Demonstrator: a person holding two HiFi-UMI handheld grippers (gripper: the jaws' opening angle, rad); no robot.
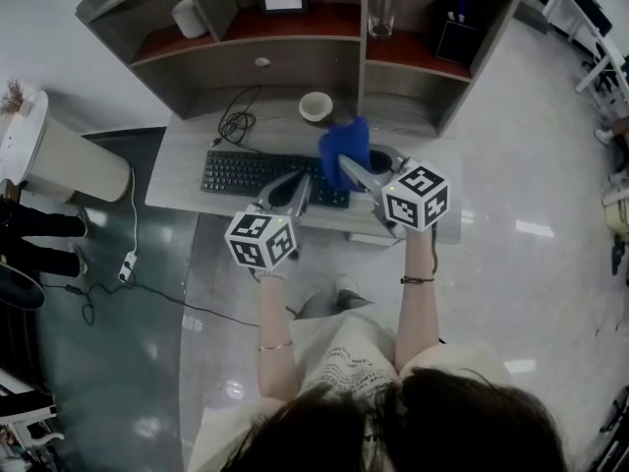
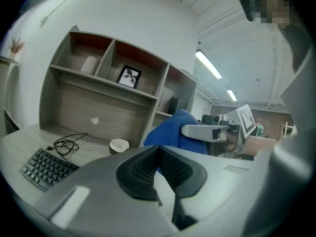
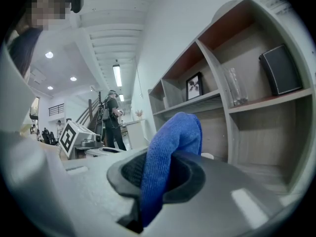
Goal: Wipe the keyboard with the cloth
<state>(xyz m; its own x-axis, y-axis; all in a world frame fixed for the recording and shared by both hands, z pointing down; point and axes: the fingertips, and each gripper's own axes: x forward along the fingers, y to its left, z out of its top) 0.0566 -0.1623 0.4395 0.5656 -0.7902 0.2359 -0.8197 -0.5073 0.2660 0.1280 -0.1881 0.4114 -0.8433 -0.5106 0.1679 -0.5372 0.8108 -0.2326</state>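
blue cloth (image 1: 344, 152) tight between right gripper (image 3: 163, 177) fingers, left gripper (image 2: 159, 168) fingers together, bowl (image 1: 315, 107) near keyboard (image 1: 246, 173)

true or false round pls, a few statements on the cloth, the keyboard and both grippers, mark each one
1. The right hand-held gripper is shut on the blue cloth. True.
2. The keyboard is black, and its cable lies looped on the desk behind it. True.
3. The cloth lies spread flat on the keyboard. False: it stands bunched up in the right gripper's jaws.
4. The left hand-held gripper holds a cup. False: its jaws are together with nothing between them.
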